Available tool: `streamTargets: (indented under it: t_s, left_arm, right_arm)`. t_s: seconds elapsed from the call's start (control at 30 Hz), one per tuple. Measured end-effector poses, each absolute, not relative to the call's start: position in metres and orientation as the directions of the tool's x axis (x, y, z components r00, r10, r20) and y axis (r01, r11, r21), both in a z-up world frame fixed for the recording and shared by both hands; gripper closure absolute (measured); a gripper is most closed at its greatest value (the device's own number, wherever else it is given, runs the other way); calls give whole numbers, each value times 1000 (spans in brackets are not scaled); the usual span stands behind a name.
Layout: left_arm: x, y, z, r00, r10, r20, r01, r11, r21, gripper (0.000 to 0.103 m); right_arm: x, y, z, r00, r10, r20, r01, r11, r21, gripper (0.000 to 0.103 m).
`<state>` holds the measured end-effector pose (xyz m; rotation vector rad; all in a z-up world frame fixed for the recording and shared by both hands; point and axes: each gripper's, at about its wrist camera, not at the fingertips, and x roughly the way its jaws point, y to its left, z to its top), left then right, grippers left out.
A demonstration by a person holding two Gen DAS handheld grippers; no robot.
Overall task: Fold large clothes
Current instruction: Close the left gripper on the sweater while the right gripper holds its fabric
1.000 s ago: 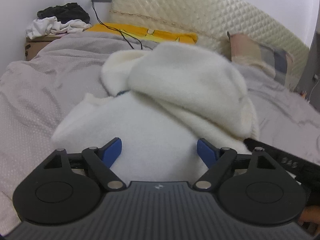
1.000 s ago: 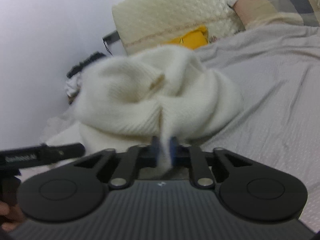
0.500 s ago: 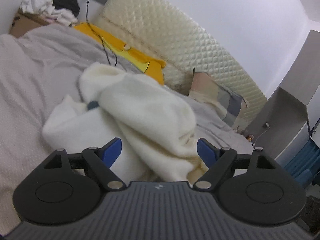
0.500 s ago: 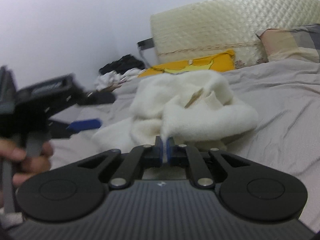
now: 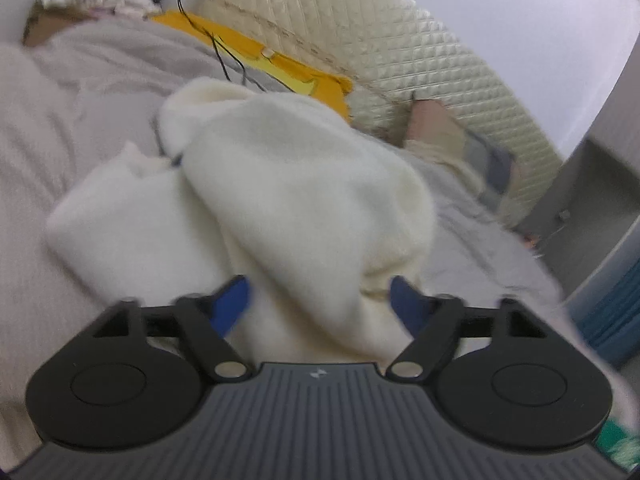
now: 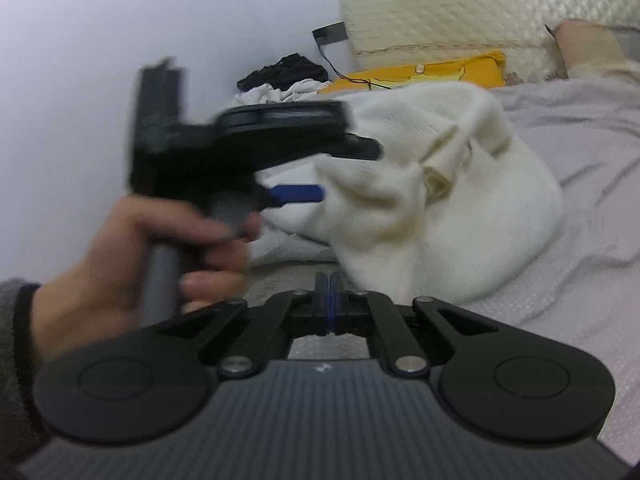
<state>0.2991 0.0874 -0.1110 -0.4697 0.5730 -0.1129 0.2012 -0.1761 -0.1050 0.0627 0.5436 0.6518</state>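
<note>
The cream sweater [image 5: 280,200] lies bunched in a soft heap on the bed [image 5: 60,120], near its middle, with one thick fold thrown over the rest and a loose flap hanging toward the near edge. It is far from flat, so the folding looks to be at an early stage: the person seems to be between grips, taking a new hold to pull the garment out or turn a part over.

The left hand-held gripper [image 5: 320,300] sits right over the near flap of the sweater. Its jaws have just been closing and now stand about half open, with the hanging fold between them; the blue pads do not clearly press the cloth yet, so nothing is held. In the right wrist view the same left hand-held gripper [image 6: 304,176] shows from the side, blurred, gripped by the person's left hand [image 6: 132,256], its tips reaching into the edge of the sweater [image 6: 460,208].

The right hand-held gripper [image 6: 330,300] is clenched tight, pad against pad, and no cloth can be seen between them; it sits just beside the near edge of the heap, apart from it.

The next move likely calls for the left jaws to finish closing on a single layer, not the whole thick roll, while the right finds a matching edge to spread the sweater
</note>
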Motion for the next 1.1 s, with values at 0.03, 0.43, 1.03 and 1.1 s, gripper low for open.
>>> streamTargets:
  t_s: [0.03, 0.43, 1.03, 1.1]
  left_arm:
    - [303, 86, -113, 834, -206, -512, -43, 901, -432, 46]
    - [265, 128, -72, 925, -153, -348, -41, 870, -492, 90]
    - [209, 180, -47, 971, -107, -215, -45, 796, -603, 96]
    - [202, 183, -43, 976, -98, -194, -44, 784, -619, 97]
  right_arm:
    - [203, -174, -105, 667, 580, -468, -552, 806, 212, 100]
    - [259, -214, -126, 745, 455, -488, -307, 883, 356, 29]
    - [285, -162, -156, 727, 426, -538, -447, 889, 99, 95]
    - [276, -169, -142, 760, 420, -496, -437, 895, 88, 96]
